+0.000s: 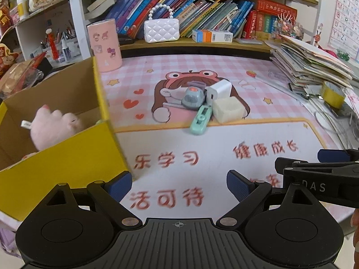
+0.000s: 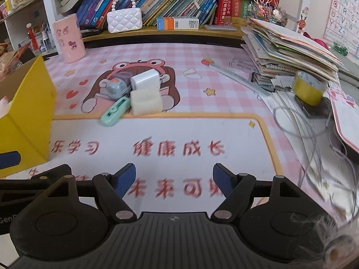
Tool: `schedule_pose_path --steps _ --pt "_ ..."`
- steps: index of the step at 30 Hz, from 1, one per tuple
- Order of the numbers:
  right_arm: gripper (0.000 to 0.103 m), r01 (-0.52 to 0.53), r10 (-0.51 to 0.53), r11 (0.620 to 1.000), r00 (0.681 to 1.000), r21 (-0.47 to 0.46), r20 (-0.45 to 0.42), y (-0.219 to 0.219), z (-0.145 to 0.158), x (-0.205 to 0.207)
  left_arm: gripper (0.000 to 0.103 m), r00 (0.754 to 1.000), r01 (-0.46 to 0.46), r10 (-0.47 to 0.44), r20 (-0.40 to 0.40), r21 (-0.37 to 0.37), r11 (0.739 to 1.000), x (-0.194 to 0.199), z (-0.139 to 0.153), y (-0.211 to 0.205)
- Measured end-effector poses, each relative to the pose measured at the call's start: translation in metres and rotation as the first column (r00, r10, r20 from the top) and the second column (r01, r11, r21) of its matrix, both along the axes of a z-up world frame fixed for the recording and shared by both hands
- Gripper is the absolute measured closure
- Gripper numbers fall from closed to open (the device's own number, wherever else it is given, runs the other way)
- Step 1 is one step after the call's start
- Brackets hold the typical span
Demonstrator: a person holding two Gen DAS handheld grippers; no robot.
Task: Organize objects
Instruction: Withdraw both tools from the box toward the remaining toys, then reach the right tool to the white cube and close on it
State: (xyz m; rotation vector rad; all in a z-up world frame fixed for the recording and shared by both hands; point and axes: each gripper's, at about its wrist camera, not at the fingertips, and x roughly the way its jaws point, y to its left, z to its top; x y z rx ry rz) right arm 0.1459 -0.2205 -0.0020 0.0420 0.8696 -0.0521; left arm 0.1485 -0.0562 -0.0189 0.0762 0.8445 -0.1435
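A small pile sits mid-desk on the pink mat: a grey toy car (image 1: pixel 193 97) (image 2: pixel 115 88), a white charger (image 1: pixel 218 89) (image 2: pixel 144 79), a cream block (image 1: pixel 227 109) (image 2: pixel 145 102) and a mint green device (image 1: pixel 200 120) (image 2: pixel 115 111). A yellow cardboard box (image 1: pixel 67 157) (image 2: pixel 29 112) stands at the left with a pink plush toy (image 1: pixel 52 126) inside. My left gripper (image 1: pixel 179 186) is open and empty, beside the box. My right gripper (image 2: pixel 174 179) is open and empty, short of the pile.
A pink canister (image 1: pixel 105 44) (image 2: pixel 69 41) stands at the back left. A white quilted purse (image 1: pixel 161 30) (image 2: pixel 124 20) and books fill the shelf. A stack of booklets (image 1: pixel 309 65) (image 2: pixel 289 49), yellow tape roll (image 1: pixel 333 94) (image 2: pixel 308 87) and cables (image 2: pixel 314 134) lie at the right.
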Motion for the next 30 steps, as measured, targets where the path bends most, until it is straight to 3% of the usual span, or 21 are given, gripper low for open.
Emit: schedule_pose_path --steps 8,15,19,24,28,30 --pt "0.028 -0.040 0.040 0.999 0.999 0.023 -0.009 -0.030 -0.006 0.036 0.011 0.999 -0.045 0.045 -0.005 0.007 0.999 0.029 -0.003 -0.028" --pt "0.028 -0.096 0.096 0.994 0.995 0.061 0.012 -0.041 -0.009 0.061 0.011 0.994 -0.103 0.102 0.045 0.023 0.994 0.047 0.004 -0.037" --pt "0.028 -0.148 0.145 0.987 0.988 0.062 0.053 -0.038 -0.011 0.076 0.011 0.986 -0.146 0.144 0.090 0.024 0.989 0.060 0.013 -0.036" --pt "0.028 -0.206 0.202 0.977 0.976 0.056 0.081 -0.027 -0.018 0.102 0.010 0.977 -0.199 0.194 0.086 0.055 0.979 0.076 0.013 -0.032" --pt "0.018 -0.249 0.243 0.966 0.967 0.071 0.077 -0.016 -0.027 0.123 0.010 0.967 -0.240 0.233 0.101 0.069 0.968 0.084 0.019 -0.027" --pt "0.018 -0.269 0.264 0.960 0.962 0.080 0.073 -0.011 -0.033 0.131 0.010 0.962 -0.258 0.249 0.110 0.076 0.963 0.086 0.021 -0.025"
